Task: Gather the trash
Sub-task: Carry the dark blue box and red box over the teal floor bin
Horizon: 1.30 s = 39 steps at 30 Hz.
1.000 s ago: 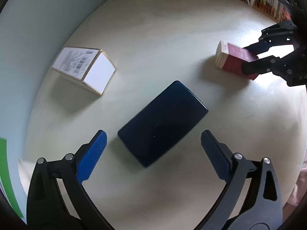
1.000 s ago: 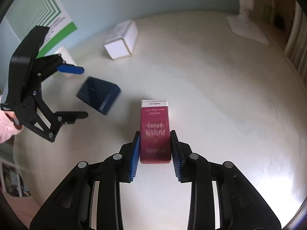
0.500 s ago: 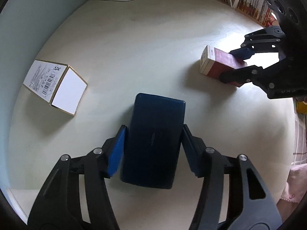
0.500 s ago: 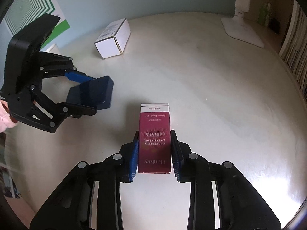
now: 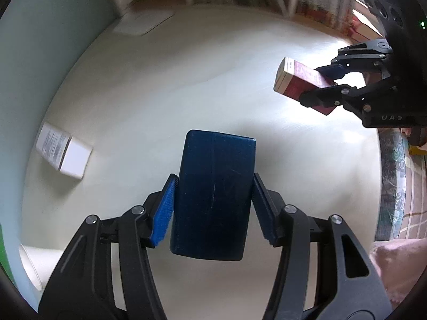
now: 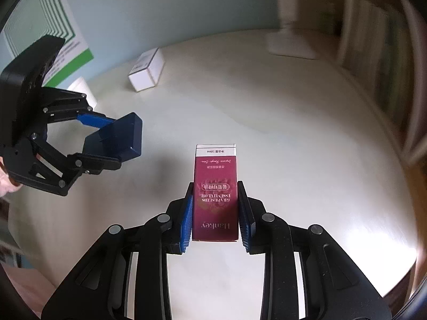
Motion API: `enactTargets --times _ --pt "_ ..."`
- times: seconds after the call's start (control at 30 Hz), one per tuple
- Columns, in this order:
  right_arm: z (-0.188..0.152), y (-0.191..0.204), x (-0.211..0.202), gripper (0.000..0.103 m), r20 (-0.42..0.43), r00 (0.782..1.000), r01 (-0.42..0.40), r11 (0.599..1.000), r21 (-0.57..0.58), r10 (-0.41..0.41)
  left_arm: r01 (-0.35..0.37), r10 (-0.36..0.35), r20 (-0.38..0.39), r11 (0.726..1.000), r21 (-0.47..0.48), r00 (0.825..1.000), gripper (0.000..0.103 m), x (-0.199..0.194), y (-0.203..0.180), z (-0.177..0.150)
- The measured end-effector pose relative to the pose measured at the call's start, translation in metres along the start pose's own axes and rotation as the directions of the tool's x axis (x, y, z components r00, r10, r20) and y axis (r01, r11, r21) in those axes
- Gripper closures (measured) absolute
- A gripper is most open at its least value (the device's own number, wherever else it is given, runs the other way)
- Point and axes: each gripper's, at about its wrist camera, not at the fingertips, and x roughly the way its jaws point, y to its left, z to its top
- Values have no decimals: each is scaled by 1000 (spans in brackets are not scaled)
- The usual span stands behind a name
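Observation:
My left gripper (image 5: 213, 208) is shut on a dark blue flat box (image 5: 213, 186), which hangs clear above the pale round table (image 5: 186, 80). In the right wrist view the same left gripper (image 6: 106, 144) holds the blue box (image 6: 120, 138) at the left. My right gripper (image 6: 215, 213) is shut on a maroon carton (image 6: 215, 186) with a white top end, also lifted off the table. From the left wrist view the right gripper (image 5: 328, 80) and its maroon carton (image 5: 296, 82) show at the upper right.
A white box with a printed label (image 5: 64, 154) lies on the table's left side, also seen as the white box (image 6: 146, 72). A white lamp base (image 6: 291, 45) stands at the back. Book spines (image 5: 320, 5) line the far right. A white cup (image 6: 81, 88) sits by a green-striped poster (image 6: 53, 40).
The left gripper closed on the blue box, and both grippers lifted their boxes off the table. The right gripper tightened slightly on the maroon carton. Both views swung across the table.

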Motion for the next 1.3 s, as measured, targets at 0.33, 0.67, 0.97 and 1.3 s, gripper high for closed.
enactTargets --times 0.33,0.67,0.97,1.3 --pt "-101 -73 -102 73 52 986 141 965 220 -156 103 -108 16 976 193 994 51 7 -107 36" --pt "-238 -117 -162 73 -16 966 235 857 458 -256 222 -218 -55 898 379 974 51 17 -252 49" --pt "-347 -132 -159 73 -93 963 252 723 644 -253 316 -257 -188 828 463 948 51 60 -341 27" --pt "-424 -138 -112 73 -142 972 228 605 763 -187 379 -214 -350 766 519 912 51 142 -403 -14"
